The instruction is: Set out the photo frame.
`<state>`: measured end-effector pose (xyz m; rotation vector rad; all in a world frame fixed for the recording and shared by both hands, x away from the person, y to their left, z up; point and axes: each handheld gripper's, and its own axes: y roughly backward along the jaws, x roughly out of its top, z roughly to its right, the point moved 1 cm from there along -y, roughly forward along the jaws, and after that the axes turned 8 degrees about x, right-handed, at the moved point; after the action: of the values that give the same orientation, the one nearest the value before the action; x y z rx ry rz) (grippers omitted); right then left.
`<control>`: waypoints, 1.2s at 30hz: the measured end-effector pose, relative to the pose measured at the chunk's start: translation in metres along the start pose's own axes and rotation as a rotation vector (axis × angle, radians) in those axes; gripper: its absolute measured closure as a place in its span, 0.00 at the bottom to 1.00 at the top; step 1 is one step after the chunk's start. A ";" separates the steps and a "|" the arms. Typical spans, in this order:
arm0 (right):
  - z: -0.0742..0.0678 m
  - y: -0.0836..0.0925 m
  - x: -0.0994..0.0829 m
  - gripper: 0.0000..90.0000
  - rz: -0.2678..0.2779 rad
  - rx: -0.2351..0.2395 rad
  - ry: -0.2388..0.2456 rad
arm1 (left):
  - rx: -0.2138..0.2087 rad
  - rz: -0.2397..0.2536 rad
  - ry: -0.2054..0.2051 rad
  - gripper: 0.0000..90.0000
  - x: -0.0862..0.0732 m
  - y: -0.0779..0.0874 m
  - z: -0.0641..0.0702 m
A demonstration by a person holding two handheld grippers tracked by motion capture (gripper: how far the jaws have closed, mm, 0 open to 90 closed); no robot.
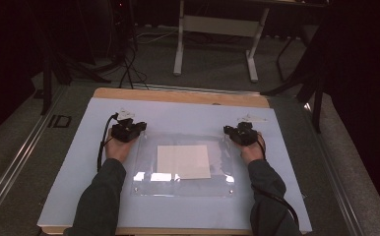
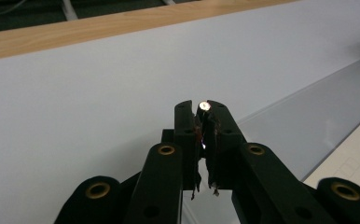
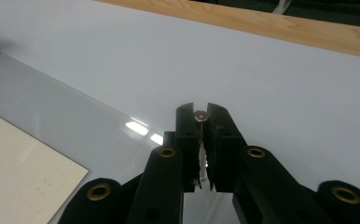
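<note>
Item: clear panel (image 1: 185, 167) over a white sheet (image 1: 183, 161), flat at mid-counter (image 1: 70, 167); step in hand, judged: both far-corner studs gripped, presumably to unscrew or lift them. Left tool (image 2: 201, 108) clenched on a small silver stud (image 2: 205, 106) at the panel's far-left corner, right tool (image 3: 200, 112) clenched on a brass stud (image 3: 200, 115) at the far-right corner. Pose: forearms come in from the near edge, hands low at the corners; next move calls for a steady, matched twist or pull without slipping.

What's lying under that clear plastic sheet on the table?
Under the clear plastic sheet lies a white sheet of paper, resting on the pale blue table cover. Faint print shows on it, too small to read. Whatever lies beneath the paper is hidden.
</note>
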<state>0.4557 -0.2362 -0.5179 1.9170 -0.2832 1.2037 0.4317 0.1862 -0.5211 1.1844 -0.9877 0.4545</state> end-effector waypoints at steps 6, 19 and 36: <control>0.005 0.000 0.002 0.93 -0.012 0.032 -0.056 | -0.006 -0.035 0.005 0.93 0.004 -0.003 -0.001; 0.016 -0.007 0.016 0.93 -0.092 0.072 -0.149 | -0.044 -0.061 0.060 0.95 0.009 -0.016 -0.009; 0.024 -0.015 0.026 0.94 -0.123 0.068 -0.207 | -0.017 -0.046 0.185 0.95 0.011 -0.028 -0.011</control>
<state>0.4928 -0.2385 -0.5093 2.0895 -0.2314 0.9466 0.4625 0.1840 -0.5281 1.1257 -0.8023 0.5090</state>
